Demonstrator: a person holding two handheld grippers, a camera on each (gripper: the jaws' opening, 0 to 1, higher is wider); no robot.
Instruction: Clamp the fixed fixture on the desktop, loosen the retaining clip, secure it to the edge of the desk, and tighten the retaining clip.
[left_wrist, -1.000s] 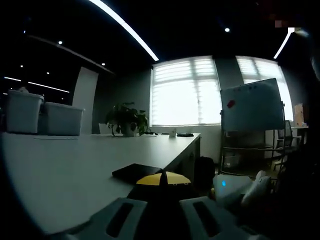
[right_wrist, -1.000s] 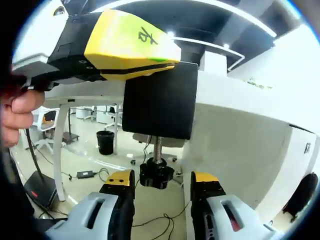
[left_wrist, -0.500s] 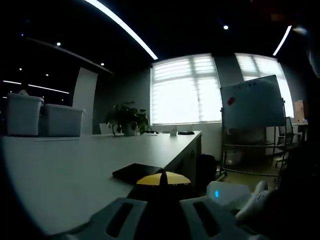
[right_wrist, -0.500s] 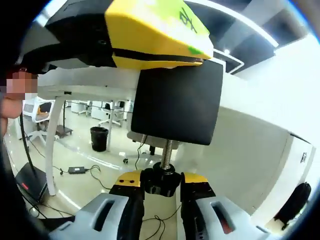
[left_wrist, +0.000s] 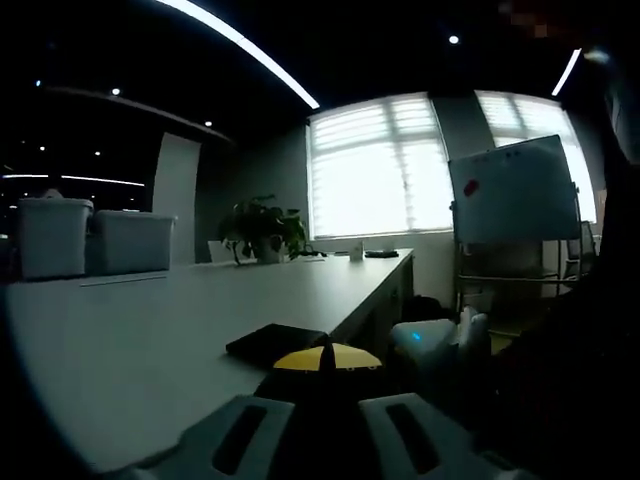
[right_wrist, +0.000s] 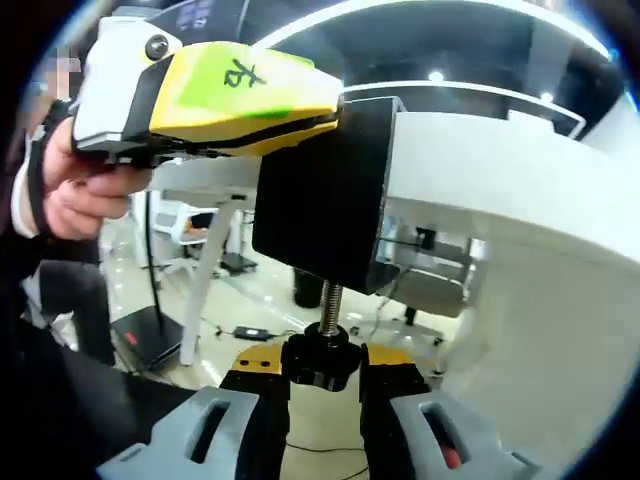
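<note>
right gripper (right_wrist: 322, 372) fingers pinch knob (right_wrist: 320, 358) — under clamp (right_wrist: 325, 205) | desk edge (right_wrist: 480, 170)

1. A long pale desk (left_wrist: 180, 330) runs from the lower left of the left gripper view toward the windows at centre.
2. Two white bins (left_wrist: 90, 237) stand on it at far left.
3. A potted plant (left_wrist: 262, 232) stands at its far end.
4. A black clamp plate (left_wrist: 275, 342) lies on its near edge, lower centre.

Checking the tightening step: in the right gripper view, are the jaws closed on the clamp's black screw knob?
Yes, the right hand-held gripper has its jaws pressed against both sides of the black knob.
</note>
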